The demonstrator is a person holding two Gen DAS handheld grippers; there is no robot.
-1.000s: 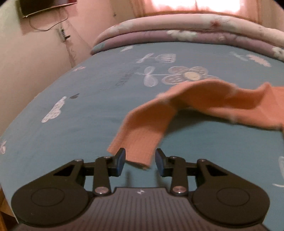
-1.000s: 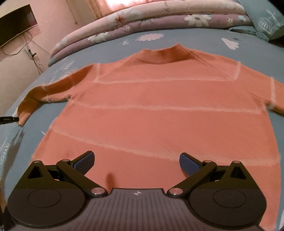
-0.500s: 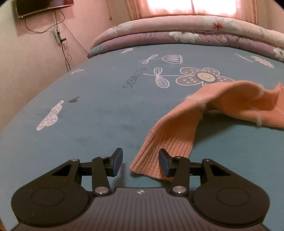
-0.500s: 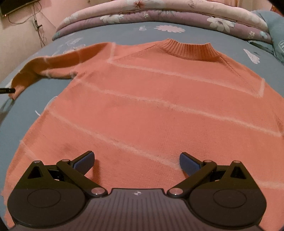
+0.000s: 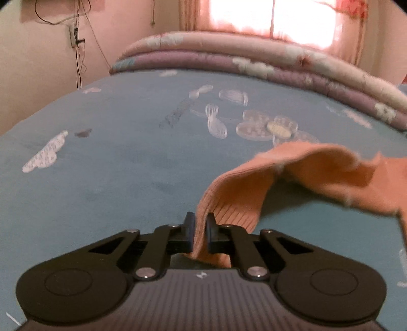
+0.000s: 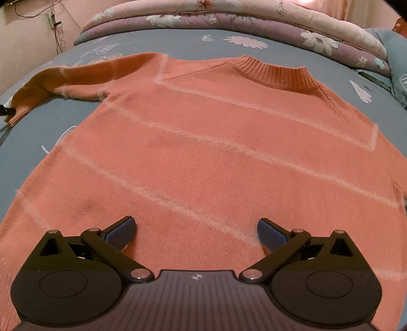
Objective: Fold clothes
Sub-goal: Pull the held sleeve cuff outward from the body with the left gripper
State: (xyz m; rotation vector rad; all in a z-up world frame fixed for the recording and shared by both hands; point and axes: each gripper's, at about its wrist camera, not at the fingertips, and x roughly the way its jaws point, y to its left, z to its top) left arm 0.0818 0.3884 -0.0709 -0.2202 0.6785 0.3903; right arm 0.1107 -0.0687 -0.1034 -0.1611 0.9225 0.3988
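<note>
Bedding formed the work surface: a blue sheet [image 6: 330,66] printed with pale flowers, with rolled quilts [image 6: 229,17] along the top of both views. An orange knitted sweater [image 6: 203,142] lay flat across the centre of the right wrist view, collar toward the upper right and one sleeve [image 6: 84,73] reaching to the left edge. Its ribbed cuff [image 5: 229,208] stood low and centre in the left wrist view, pinched between the pads of the left gripper [image 5: 200,226], whose jaws had clamped onto it. The right gripper [image 6: 195,230] hung spread wide over the lower body of the garment, gripping nothing. Soft, light and limp, the knit would probably sag and stretch when lifted; the firmer ribbed cuff, hem or collar appeared the soundest places to take hold.
</note>
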